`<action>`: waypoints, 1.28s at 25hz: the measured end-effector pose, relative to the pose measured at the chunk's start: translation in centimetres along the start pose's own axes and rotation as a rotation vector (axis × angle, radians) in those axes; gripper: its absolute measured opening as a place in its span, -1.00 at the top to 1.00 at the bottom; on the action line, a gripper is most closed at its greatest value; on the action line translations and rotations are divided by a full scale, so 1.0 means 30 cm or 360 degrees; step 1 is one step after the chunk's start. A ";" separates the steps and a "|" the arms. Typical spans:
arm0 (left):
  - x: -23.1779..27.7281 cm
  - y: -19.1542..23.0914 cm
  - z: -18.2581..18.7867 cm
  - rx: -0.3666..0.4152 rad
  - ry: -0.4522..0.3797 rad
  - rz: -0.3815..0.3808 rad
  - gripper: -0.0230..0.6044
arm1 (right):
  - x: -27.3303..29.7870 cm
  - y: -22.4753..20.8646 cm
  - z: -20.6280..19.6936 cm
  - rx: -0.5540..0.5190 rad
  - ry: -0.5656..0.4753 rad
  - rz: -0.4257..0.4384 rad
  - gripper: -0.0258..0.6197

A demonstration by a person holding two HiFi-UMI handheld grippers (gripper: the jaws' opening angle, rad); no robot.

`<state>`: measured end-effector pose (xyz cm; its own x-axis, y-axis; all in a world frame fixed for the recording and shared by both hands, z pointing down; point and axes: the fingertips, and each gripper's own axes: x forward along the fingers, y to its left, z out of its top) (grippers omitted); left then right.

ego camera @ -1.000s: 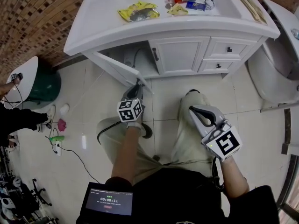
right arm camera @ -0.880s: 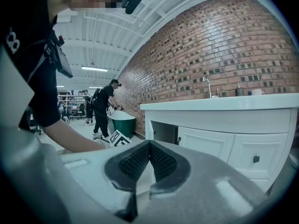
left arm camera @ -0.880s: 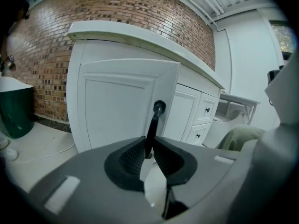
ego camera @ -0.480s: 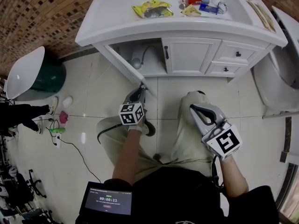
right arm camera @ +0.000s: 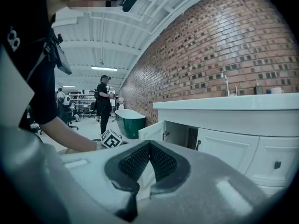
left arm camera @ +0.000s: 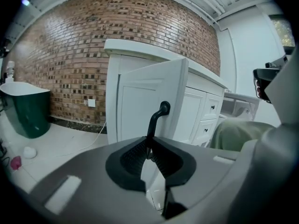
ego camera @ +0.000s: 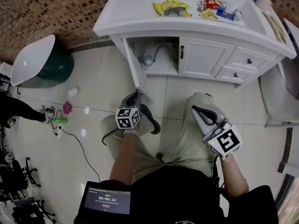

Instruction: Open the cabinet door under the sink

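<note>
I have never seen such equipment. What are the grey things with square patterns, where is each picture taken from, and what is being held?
There is no robot here. A person holds a two-jaw tool in each hand. One picture comes from a camera on the person's head, looking down. The other two come from cameras riding on each tool. The left gripper has its jaws closed on the black handle of the white cabinet door, which stands swung open. The right gripper has its jaws together and holds nothing. On the vanity top lie a yellow packet and a few small items.
</note>
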<state>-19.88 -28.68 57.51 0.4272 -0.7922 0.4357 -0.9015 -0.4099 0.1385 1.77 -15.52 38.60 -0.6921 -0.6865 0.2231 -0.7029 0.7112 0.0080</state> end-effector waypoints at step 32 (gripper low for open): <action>-0.445 0.106 0.200 0.0036 -0.0331 0.0083 0.88 | 0.166 0.185 0.020 -0.0090 0.0041 0.0204 0.95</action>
<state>-28.04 -22.11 46.79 0.3870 -0.8880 0.2484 -0.9221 -0.3741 0.0992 -5.67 -15.09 39.17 -0.7708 -0.5856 0.2509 -0.5979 0.8009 0.0328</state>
